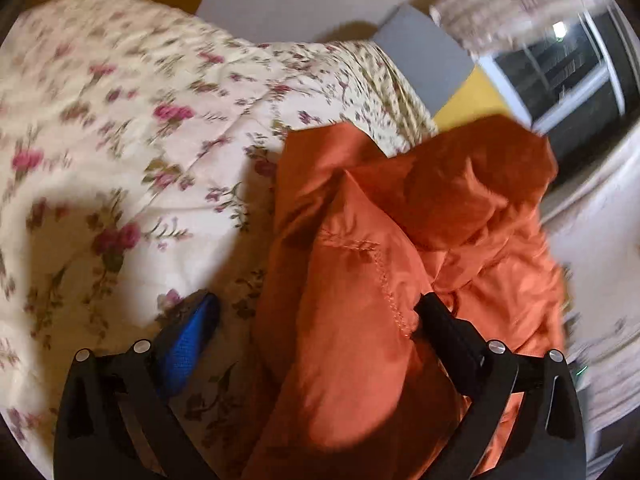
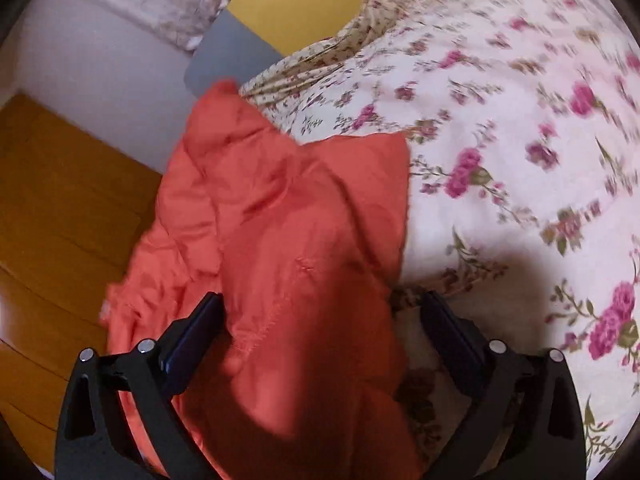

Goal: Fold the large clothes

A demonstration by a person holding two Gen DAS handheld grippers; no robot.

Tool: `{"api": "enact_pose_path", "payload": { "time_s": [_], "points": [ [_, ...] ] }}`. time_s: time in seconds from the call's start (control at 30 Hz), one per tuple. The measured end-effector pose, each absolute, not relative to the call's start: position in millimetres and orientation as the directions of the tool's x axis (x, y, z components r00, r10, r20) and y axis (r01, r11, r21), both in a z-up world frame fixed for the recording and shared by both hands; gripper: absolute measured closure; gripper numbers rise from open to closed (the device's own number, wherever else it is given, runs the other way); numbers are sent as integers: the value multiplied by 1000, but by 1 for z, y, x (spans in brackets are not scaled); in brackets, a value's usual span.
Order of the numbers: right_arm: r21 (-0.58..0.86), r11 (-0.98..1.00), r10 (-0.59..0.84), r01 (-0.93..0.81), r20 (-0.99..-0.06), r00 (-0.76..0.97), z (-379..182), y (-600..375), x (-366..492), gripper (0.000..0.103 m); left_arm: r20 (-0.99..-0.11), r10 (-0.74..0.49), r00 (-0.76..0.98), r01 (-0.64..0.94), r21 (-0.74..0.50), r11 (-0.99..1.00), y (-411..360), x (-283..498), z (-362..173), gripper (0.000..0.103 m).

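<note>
My left claw (image 1: 316, 320) stands wide, holding nothing; the orange garment (image 1: 400, 240) bulges up between its fingers, more toward the right one. My right claw (image 2: 320, 320) is also wide and empty, with the same garment (image 2: 280, 232) filling the gap from its left finger across. The cloth lies bunched on the bed's floral quilt (image 1: 120, 120), near the edge, running away from both claws. Both sit equally close, I judge, so either could close on a fold. A stitched seam shows; I can read no label or writing.
</note>
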State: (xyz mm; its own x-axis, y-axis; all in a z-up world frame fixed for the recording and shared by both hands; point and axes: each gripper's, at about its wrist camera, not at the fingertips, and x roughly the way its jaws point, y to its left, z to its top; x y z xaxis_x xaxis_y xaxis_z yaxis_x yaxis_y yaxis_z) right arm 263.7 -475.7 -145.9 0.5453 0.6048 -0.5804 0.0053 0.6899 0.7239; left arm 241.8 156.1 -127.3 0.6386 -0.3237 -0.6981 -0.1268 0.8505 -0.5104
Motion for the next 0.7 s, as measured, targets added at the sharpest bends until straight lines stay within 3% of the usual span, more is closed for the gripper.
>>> {"api": "enact_pose_path", "payload": {
  "time_s": [0.03,0.07,0.13,0.2,0.7],
  "points": [
    [726,687,610,10,-585,534,-148,-471,264,28,-710,-322,626,-91,-476,875,148,243,-125,14],
    [719,695,601,10,-587,542,-148,-469,261,34,-712,-333,618,-66,-469,881,142,242,-123,25],
    [734,679,617,1,-571,542,-148,-471,256,42,-715,-340,611,-52,-465,884,138,237,-120,33],
    [749,663,632,-3,-557,539,-148,-472,246,51,-703,-390,595,-34,-507,861,140,232,-120,50],
    [777,629,651,4,-530,544,-142,-509,111,53,-677,-457,577,11,-553,833,130,114,-120,53]
  ]
}}
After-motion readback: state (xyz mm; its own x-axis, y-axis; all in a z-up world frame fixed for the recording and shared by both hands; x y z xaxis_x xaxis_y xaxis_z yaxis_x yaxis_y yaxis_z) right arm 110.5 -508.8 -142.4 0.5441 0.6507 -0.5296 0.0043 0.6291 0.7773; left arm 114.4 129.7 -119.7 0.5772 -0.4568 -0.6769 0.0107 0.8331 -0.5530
